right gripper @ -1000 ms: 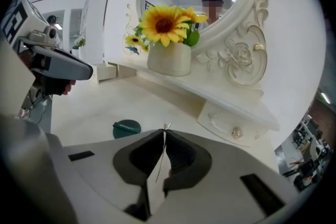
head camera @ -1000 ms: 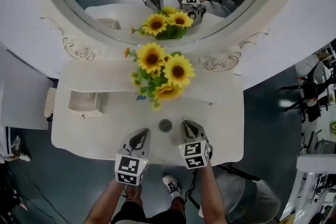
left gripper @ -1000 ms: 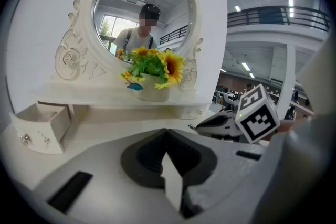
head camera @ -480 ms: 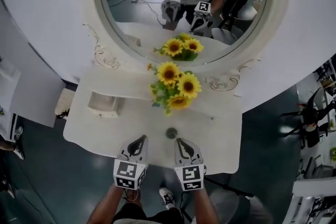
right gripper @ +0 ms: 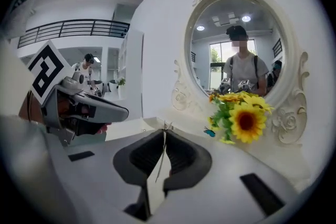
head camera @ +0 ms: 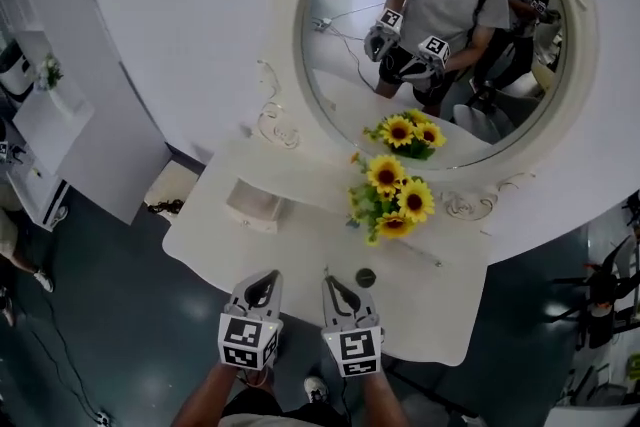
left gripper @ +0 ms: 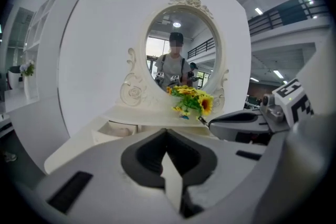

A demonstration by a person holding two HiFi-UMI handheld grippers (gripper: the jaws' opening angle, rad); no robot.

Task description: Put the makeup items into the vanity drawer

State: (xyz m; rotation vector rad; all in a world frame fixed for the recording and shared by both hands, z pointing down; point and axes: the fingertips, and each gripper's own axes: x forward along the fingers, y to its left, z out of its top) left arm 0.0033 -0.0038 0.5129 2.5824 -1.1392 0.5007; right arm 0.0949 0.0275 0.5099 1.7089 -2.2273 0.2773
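A small round dark makeup item (head camera: 365,277) lies on the white vanity top (head camera: 300,250), in front of the sunflowers (head camera: 390,195). The little drawer (head camera: 255,205) in the raised shelf at the left stands open; it also shows in the left gripper view (left gripper: 118,128). My left gripper (head camera: 262,284) and right gripper (head camera: 334,286) hover side by side over the table's near edge, both short of the round item. The left gripper (left gripper: 167,132) has its jaws shut with nothing in them. The right gripper (right gripper: 164,129) is shut and empty too.
An oval mirror (head camera: 440,45) in a carved white frame rises behind the table and reflects the person and both grippers. White shelving (head camera: 40,135) stands at the far left. Dark floor surrounds the vanity.
Both grippers have risen and drawn back toward the table's near edge, still shut. The head view has tilted up, so more of the mirror and the wall shows.
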